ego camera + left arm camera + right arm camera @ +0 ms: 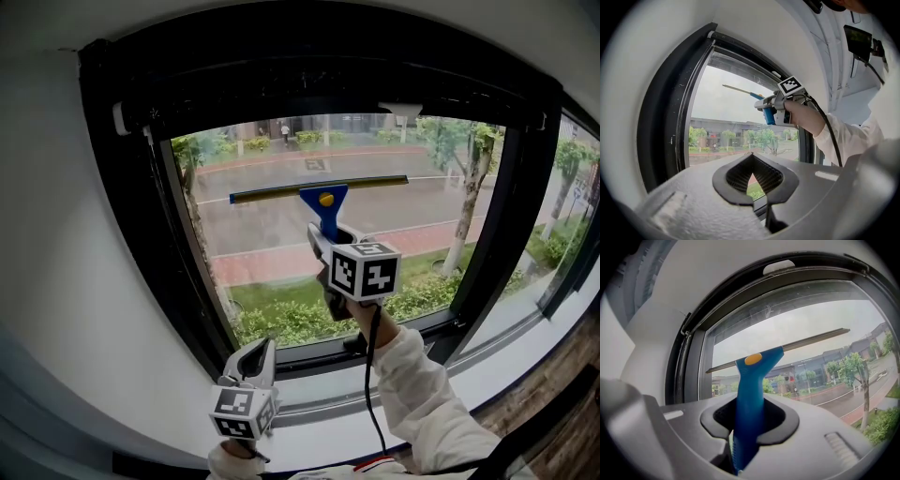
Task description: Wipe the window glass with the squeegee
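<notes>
right fingers: clamped on the blue handle of the squeegee (750, 394); the handle fills the gap between my pads and runs up out of them
right gripper (749, 427): raised in front of the pane and pointing up; its marker cube (366, 272) sits just below the handle in the head view
squeegee head: the yellow button is at the neck; the long blade (319, 187) lies across the upper middle of the window glass (272, 239), roughly level, with its left end a bit lower
blade contact: it looks pressed to the glass, but I can't confirm touch from these angles
left fingers: together with nothing between them; I only see greenery through the hollow in the pads
left gripper (753, 180): low, near the bottom left corner of the window frame (141, 187), well apart from the squeegee
right hand (801, 115): wrapped on the right gripper's grip; white sleeve (422, 394) below it, black cable (372, 375) hanging down
sill (487, 366): pale ledge under the frame
outside: wet road, red path, hedges, trees
</notes>
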`<state>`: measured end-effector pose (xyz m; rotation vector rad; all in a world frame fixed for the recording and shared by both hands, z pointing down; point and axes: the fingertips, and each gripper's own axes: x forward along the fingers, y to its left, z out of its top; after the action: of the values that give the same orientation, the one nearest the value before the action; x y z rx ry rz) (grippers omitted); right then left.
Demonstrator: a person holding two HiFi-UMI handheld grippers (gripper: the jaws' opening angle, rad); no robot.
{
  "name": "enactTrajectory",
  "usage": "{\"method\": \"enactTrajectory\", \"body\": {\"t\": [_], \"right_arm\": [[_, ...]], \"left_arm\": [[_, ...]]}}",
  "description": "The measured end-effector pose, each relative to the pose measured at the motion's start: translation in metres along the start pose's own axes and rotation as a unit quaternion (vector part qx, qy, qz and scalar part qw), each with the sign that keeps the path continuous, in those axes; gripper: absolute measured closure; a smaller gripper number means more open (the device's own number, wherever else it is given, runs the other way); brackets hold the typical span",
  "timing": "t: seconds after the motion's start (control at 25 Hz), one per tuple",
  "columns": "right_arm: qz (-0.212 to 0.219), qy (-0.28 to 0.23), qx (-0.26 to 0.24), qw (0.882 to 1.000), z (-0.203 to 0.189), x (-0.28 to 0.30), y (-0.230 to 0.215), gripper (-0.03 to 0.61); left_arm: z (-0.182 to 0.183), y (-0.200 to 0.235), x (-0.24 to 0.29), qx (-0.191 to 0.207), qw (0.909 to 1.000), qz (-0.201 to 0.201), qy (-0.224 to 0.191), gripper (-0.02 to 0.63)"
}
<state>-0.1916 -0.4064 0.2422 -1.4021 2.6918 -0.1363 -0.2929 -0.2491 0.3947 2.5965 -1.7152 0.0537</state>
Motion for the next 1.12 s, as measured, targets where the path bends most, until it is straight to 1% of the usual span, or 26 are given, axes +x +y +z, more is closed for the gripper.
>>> {"method": "enactTrajectory", "body": {"t": [0.4,0.84,1.12], "right_arm": [[0.009,0.022,0.011,1.000,-0.029,-0.003,-0.003,0.476],[0.017,0.063,0.045,0.997,-0.084,-0.008,-0.010,0.482],[0.020,0.093,0.045,0.994,-0.114,-0.014,-0.013,0.483]], "left_arm": [[-0.008,-0.002,0.004,-0.002,0.9999,0.000,0.010,0.614],[-0.022,-0.005,0.009,-0.006,0.9996,0.002,0.026,0.614],[-0.028,-0.008,0.014,-0.004,0.9994,0.002,0.034,0.614]]}}
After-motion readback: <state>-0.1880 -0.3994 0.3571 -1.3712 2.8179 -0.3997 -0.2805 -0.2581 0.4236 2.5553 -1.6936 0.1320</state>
